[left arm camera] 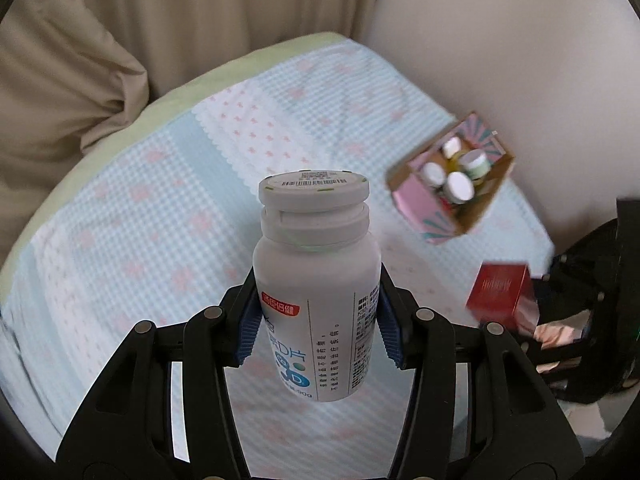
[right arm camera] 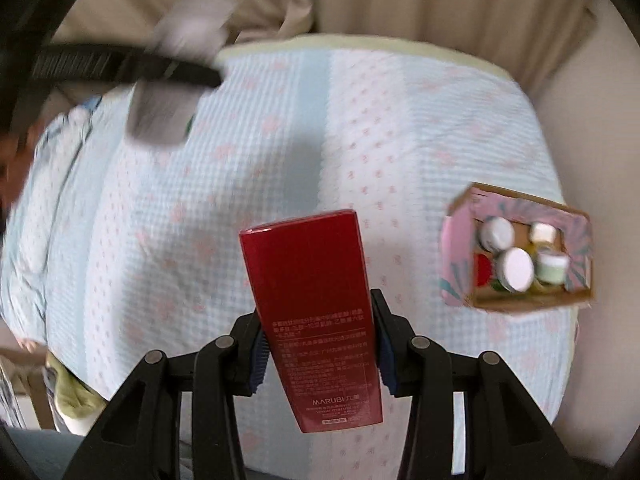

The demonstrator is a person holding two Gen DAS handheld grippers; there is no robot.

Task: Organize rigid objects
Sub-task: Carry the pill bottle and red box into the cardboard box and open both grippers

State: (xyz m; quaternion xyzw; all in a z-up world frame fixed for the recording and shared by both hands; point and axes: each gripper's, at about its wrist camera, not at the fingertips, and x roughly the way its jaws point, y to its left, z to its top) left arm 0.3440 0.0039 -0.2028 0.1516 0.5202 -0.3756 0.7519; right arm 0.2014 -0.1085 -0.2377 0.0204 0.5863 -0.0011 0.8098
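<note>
Left gripper (left arm camera: 318,320): blue pads clamped on the lower body of a white pill bottle (left arm camera: 316,280); bottle held above the bedspread (left arm camera: 140,208), long axis upright, cap pointing away from the camera
Right gripper (right arm camera: 320,348): fingers closed on the sides of a red carton (right arm camera: 310,312); long axis running away from the camera, far end leaning slightly left
Pink cardboard box (right arm camera: 456,264): resting on the bedspread to the right, well apart from both held items; open top, white-lidded jars (right arm camera: 516,268) standing inside

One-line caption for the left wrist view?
Left claw holds a white bottle above the quilt; pink box of jars beyond.
</note>
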